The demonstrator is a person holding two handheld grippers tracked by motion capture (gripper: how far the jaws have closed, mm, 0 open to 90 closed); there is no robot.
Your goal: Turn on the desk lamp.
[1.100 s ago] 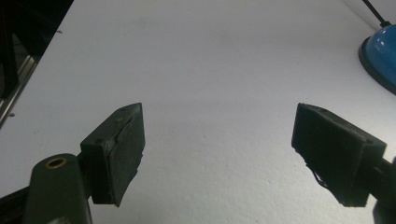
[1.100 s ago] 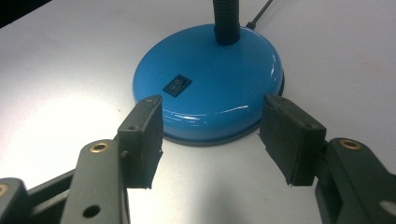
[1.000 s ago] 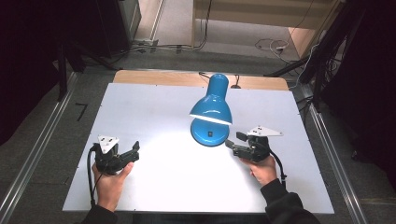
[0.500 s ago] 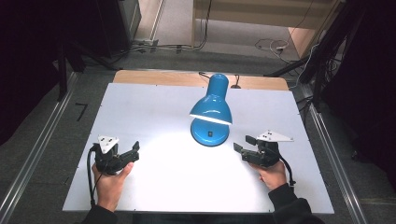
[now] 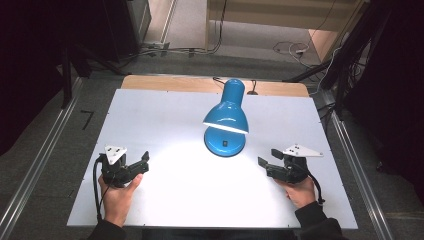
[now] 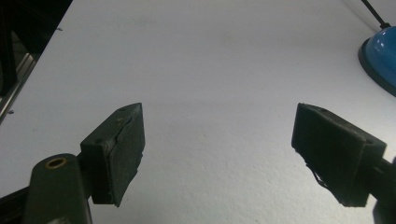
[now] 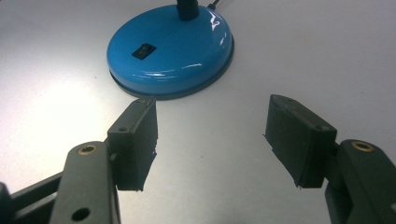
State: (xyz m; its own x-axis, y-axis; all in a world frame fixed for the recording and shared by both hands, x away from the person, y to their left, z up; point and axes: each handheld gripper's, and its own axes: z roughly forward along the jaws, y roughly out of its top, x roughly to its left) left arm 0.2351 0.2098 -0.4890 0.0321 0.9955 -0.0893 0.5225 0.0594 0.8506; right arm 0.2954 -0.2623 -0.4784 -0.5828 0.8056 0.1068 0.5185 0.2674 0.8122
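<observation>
Right tool (image 7: 210,140) (jaws apart, empty) faces lamp base (image 7: 170,46).

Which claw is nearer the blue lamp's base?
Right. The right claw sits open just beside the lamp base, apart from it; the left claw rests farther off across the table.

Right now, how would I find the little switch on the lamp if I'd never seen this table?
Look at the white table and find the blue lamp shining down near the middle of its far half. Under the shade is its round blue base, lying flat on the table. The switch is the small black rectangle on top of that base, the only dark mark on the shiny blue.
</observation>
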